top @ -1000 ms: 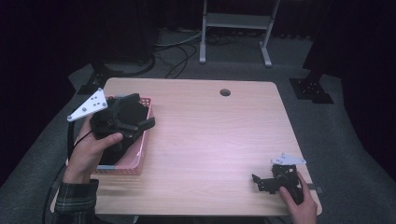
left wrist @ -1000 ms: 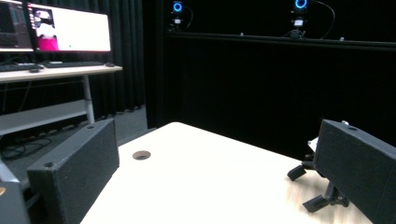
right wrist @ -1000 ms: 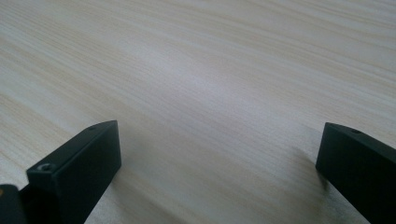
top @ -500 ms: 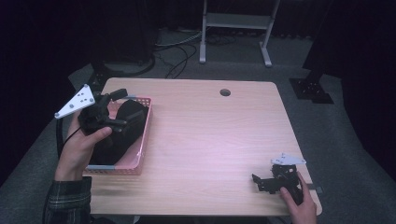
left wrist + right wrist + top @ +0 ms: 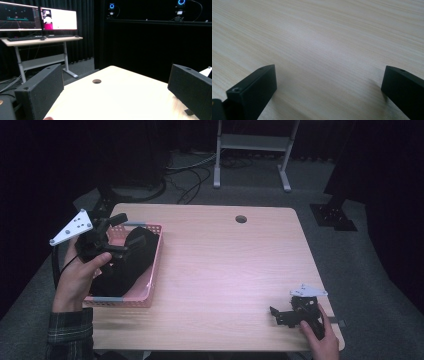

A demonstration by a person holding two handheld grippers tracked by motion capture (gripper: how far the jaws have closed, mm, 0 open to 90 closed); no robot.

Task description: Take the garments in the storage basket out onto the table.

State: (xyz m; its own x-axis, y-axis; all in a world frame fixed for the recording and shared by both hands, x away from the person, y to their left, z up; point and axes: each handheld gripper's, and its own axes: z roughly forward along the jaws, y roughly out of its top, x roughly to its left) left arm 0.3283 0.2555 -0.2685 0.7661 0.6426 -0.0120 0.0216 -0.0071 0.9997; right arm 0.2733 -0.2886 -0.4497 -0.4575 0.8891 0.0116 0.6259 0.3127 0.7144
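at a pale wooden table (image 5: 220, 270), a person works 2 hand-held grippers. the left gripper (image 5: 112, 234), gripped in the left hand (image 5: 80, 275), hangs raised over the near-left side of the table, above the left rim of a pink basket (image 5: 152, 270). its tongs stand wide apart with nothing between them, and its grey 3-cornered plate (image 5: 71, 227) tilts out to the left. inside the basket lies a heap of black cloth (image 5: 125, 262), which covers most of the basket floor and sits just beside and below the raised tool; whether the 2 touch cannot be told. from the left gripper view, the jaws frame bare tabletop, a round cable hole (image 5: 96, 81) and, beyond, a desk with 2 monitors (image 5: 37, 18). the right gripper (image 5: 285, 316) rests low on the table at its near-right corner, well apart from the basket, held by the right hand (image 5: 320, 337). its tongs also gape wide, empty, over plain wood grain.
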